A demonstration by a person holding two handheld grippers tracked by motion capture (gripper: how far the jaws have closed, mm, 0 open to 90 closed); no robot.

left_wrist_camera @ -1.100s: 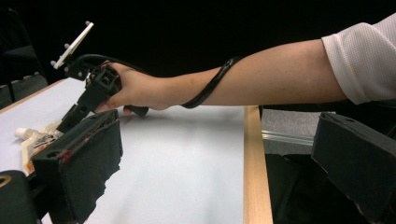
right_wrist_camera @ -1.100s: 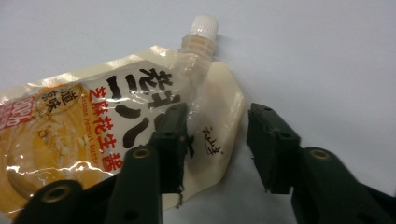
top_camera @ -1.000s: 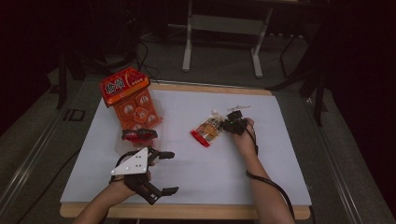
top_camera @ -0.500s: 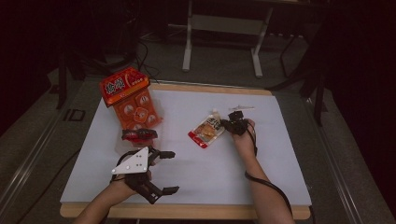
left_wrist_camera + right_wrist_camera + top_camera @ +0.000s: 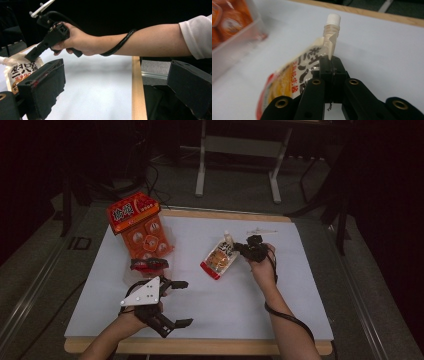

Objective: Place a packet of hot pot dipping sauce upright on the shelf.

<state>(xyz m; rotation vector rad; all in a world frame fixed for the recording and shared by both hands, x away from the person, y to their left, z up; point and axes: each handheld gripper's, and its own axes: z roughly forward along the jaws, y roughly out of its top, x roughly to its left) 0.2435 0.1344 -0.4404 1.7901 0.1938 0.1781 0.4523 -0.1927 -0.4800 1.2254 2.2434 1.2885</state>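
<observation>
A spouted drink pouch (image 5: pixel 218 260) with a white cap (image 5: pixel 333 18) and black lettering sits near the middle of the white table (image 5: pixel 300 285). My right gripper (image 5: pixel 246 250) is shut on the pouch's top edge just below the spout (image 5: pixel 331 61), and that end is raised off the table. From the left gripper view, the same pouch (image 5: pixel 17 72) hangs from the right gripper (image 5: pixel 32 53). My left gripper (image 5: pixel 181 303) rests near the table's front left edge, open, with nothing between its fingers (image 5: pixel 42 85).
An orange snack package (image 5: pixel 140 227) lies at the back left, partly in a clear tray. A small red and black item (image 5: pixel 149 264) lies just in front of it. The table has a wooden rim (image 5: pixel 200 347). A white frame's legs (image 5: pixel 202 165) stand beyond the table.
The right gripper has risen a little with the pouch's spout end in its grip. The left gripper has stayed where it was.
</observation>
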